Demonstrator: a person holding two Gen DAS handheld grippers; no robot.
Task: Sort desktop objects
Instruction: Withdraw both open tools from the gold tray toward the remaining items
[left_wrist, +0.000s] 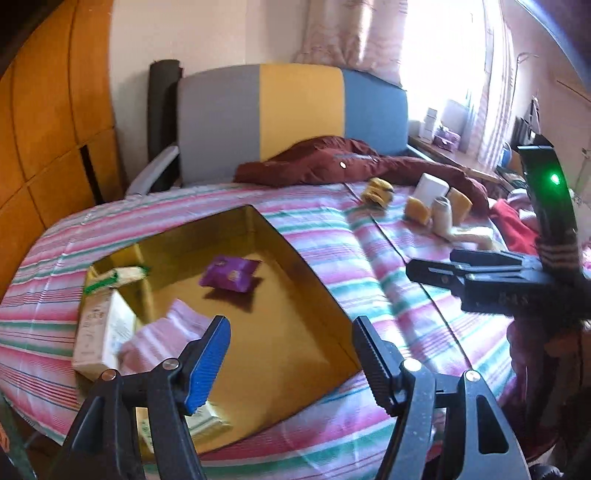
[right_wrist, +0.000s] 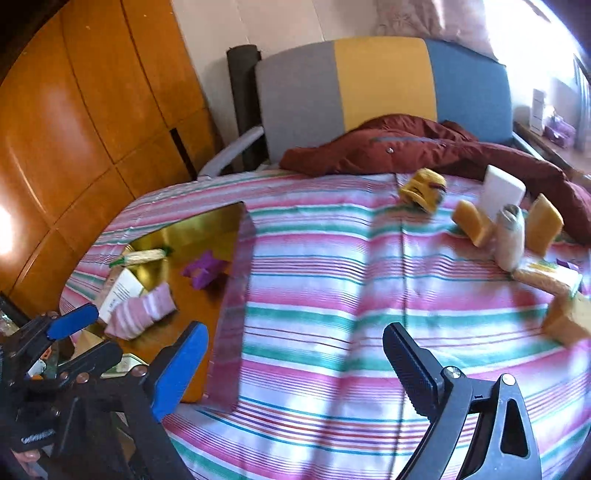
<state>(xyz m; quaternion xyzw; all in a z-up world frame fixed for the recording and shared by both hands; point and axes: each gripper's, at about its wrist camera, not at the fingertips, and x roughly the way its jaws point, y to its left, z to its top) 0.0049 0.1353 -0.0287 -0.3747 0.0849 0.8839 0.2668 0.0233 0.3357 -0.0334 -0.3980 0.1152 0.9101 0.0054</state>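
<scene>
On the striped bed (right_wrist: 332, 295), well right of the box (left_wrist: 295, 332), we find small packets (right_wrist: 472, 223) and a bottle (right_wrist: 511, 236): judged light, soft-wrapped, best pinched across the narrow sides. Left claw (left_wrist: 291, 365) and right claw (right_wrist: 295, 373) both spread, empty.

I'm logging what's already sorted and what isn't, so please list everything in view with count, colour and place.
Open cardboard box: one, yellow-brown, on the striped cover, left.
Purple snack packet: one, inside the box.
Pink striped sock: one, inside the box, near edge.
Green-and-cream wrapped packet: one, box's left compartment.
White carton: one, box's left compartment.
Yellow sponge blocks: several, on the cover, far right.
White rectangular block: one, upright among the sponges.
Cream bottle: one, beside the white block.
Yellow toy: one, near the jacket.
Dark red jacket: one, far edge.
Left gripper: open, empty, over the box.
Right gripper: open, empty, over the cover.
</scene>
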